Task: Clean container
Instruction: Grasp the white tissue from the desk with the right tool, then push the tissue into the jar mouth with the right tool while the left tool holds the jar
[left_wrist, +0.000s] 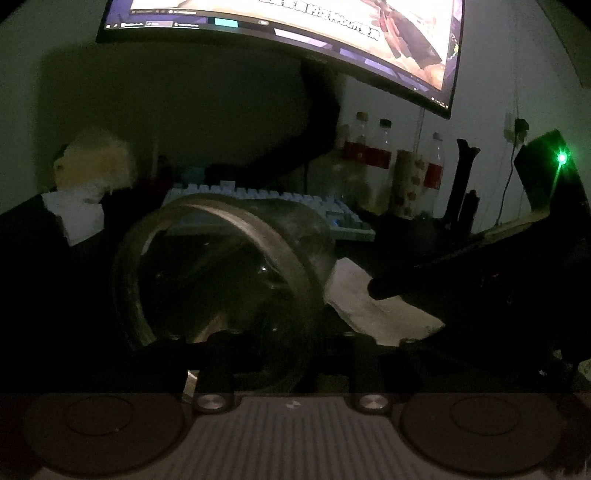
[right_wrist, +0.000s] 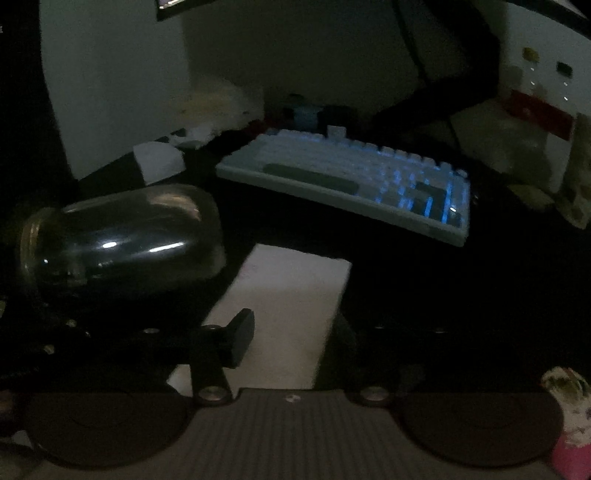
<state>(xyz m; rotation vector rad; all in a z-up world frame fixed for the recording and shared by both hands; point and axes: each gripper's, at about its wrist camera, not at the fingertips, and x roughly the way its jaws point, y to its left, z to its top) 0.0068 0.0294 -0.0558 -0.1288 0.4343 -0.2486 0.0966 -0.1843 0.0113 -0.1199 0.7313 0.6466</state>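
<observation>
The scene is very dark. A clear glass jar (left_wrist: 221, 273) lies tilted between my left gripper's fingers, its wide mouth towards the camera; the left gripper (left_wrist: 291, 343) is shut on it. The jar also shows in the right wrist view (right_wrist: 122, 240) at the left, on its side. A white cloth (right_wrist: 288, 306) lies flat under my right gripper (right_wrist: 291, 332), between its fingers (right_wrist: 236, 339); whether the fingers press on it is hidden by the dark. In the left wrist view the cloth (left_wrist: 362, 299) lies right of the jar with the dark right gripper on it.
A backlit pale keyboard (right_wrist: 351, 181) lies behind on the dark desk (right_wrist: 461, 295). A monitor (left_wrist: 295, 33) hangs above. Several bottles (left_wrist: 373, 155) stand at the back right by the wall. A fluffy pale object (left_wrist: 96, 162) sits back left.
</observation>
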